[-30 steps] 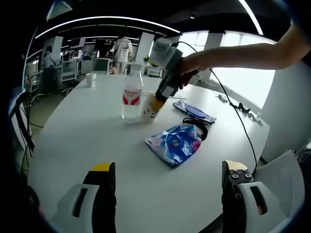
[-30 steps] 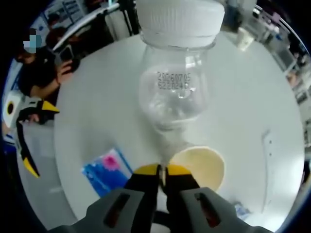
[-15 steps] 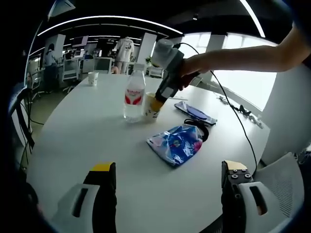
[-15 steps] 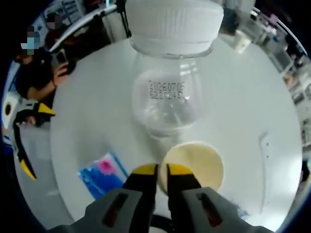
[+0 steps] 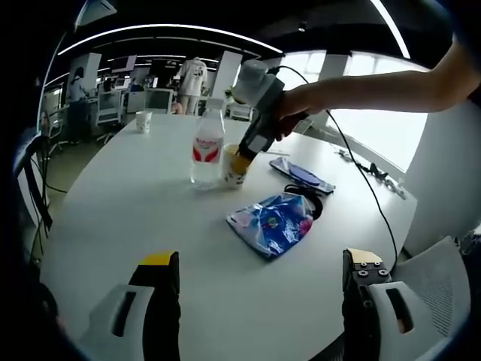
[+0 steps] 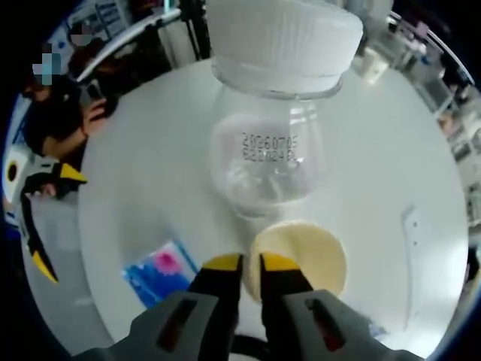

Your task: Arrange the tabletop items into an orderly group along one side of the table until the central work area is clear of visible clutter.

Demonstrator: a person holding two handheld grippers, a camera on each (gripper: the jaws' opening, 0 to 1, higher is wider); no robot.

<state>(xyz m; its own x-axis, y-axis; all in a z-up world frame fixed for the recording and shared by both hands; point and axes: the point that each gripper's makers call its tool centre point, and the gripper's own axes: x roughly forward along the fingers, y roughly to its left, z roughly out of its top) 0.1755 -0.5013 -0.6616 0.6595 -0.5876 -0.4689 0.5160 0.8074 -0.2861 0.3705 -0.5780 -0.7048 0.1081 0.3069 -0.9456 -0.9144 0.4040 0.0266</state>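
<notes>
Open-plan office; round white worktop (image 5: 120,195); bright windows (image 5: 361,105) at right; curved ceiling light strip (image 5: 158,30) overhead; white pillars (image 5: 223,71); desks with monitors (image 5: 154,99) at far left; dark chair (image 5: 30,188) beside the worktop; white mesh chair (image 5: 440,282) at lower right

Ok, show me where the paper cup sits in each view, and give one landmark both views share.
Left gripper view: the cup stands upper centre, just right of the water bottle, under the right gripper.
Right gripper view: the cup is at lower centre, seen from above, just past the gripper's yellow fingers and below the bottle.
Shared landmark: the blue pouch.
</notes>
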